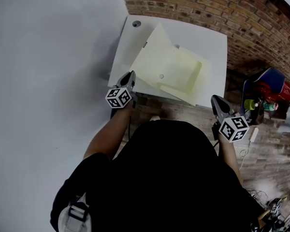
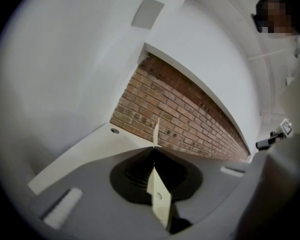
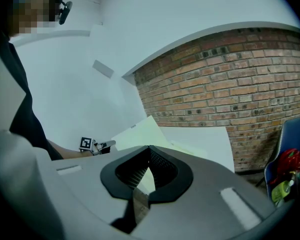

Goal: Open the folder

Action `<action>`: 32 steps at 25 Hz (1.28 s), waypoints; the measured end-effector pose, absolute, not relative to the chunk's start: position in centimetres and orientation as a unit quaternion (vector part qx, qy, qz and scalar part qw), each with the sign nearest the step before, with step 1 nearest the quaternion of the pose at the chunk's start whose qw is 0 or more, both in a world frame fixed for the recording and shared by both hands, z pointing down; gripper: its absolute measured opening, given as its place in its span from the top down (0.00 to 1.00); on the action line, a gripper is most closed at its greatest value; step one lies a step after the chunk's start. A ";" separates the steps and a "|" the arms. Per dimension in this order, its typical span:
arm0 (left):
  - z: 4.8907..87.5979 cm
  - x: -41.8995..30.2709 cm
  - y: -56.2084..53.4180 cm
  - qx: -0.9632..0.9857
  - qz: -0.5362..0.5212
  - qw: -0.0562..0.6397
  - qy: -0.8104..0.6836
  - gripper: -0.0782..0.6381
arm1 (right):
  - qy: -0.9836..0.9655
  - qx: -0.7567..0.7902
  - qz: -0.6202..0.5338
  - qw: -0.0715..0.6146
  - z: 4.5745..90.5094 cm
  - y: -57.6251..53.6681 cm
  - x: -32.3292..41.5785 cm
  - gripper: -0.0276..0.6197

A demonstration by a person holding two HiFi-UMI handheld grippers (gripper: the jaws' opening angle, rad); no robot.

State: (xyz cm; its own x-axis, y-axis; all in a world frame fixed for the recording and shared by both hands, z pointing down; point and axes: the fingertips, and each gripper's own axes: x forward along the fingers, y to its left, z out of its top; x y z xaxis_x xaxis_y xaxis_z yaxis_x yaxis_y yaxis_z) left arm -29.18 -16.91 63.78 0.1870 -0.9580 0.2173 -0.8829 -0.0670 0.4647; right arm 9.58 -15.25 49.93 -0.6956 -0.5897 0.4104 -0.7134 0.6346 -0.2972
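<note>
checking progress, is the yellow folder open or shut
partly open: the left claw pinches the cover of the folder, which stands raised at an angle, not laid flat

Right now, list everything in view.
table: 1, white, against the wall
grommet: 1, grey, table's far left corner
folder: 1, pale yellow, on table, cover lifted
chair: 1, blue, right of table, red clutter on it
wall: 1, red-brown brick, behind table
floor: 1, brown wood
person: 1, black top
left gripper: 1, grey, shut on folder's cover
right gripper: 1, grey, shut, empty, off table's near right corner
</note>
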 end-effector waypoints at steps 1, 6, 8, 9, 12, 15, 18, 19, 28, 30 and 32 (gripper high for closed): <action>64.1 -29.6 -16.9 0.723 -0.078 0.262 -0.635 0.88 | -0.893 0.366 0.223 0.138 49.9 -15.2 9.5 0.95; 65.5 -31.3 -16.9 0.715 -0.079 0.279 -0.636 0.88 | -0.890 0.371 0.227 0.140 50.1 -14.8 8.9 0.95; 66.1 -31.9 -16.9 0.714 -0.077 0.285 -0.635 0.88 | -0.889 0.371 0.229 0.140 50.1 -14.7 8.5 0.95; 66.4 -32.2 -17.0 0.712 -0.078 0.289 -0.635 0.88 | -0.888 0.372 0.230 0.141 50.1 -14.7 8.4 0.95; 67.5 -33.2 -17.0 0.702 -0.088 0.306 -0.637 0.88 | -0.887 0.374 0.230 0.142 50.2 -14.6 7.9 0.95; 68.8 -34.4 -16.8 0.686 -0.102 0.326 -0.642 0.88 | -0.885 0.377 0.230 0.145 50.5 -14.4 7.5 0.95; 69.7 -35.3 -16.8 0.674 -0.114 0.343 -0.644 0.88 | -0.883 0.381 0.232 0.148 50.6 -14.2 7.5 0.95; 70.0 -35.6 -16.9 0.671 -0.119 0.347 -0.644 0.88 | -0.882 0.383 0.232 0.148 50.6 -14.2 7.5 0.95; 73.0 -37.0 -15.2 0.645 -0.131 0.384 -0.648 0.88 | -0.877 0.390 0.234 0.153 51.0 -13.7 7.5 0.95; 73.4 -37.2 -15.0 0.642 -0.132 0.387 -0.649 0.88 | -0.878 0.388 0.234 0.156 51.1 -13.5 7.4 0.95; 74.1 -37.5 -14.6 0.634 -0.125 0.393 -0.654 0.88 | -0.879 0.385 0.234 0.158 51.1 -13.5 7.2 0.95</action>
State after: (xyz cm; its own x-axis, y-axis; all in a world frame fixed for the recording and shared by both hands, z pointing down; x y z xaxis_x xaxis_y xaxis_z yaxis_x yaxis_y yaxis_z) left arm -37.48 -14.62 74.13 0.1131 -0.9275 0.3562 -0.7313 0.1650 0.6619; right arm 7.23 -13.51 51.09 -0.6533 -0.6033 0.4574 -0.7509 0.5934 -0.2898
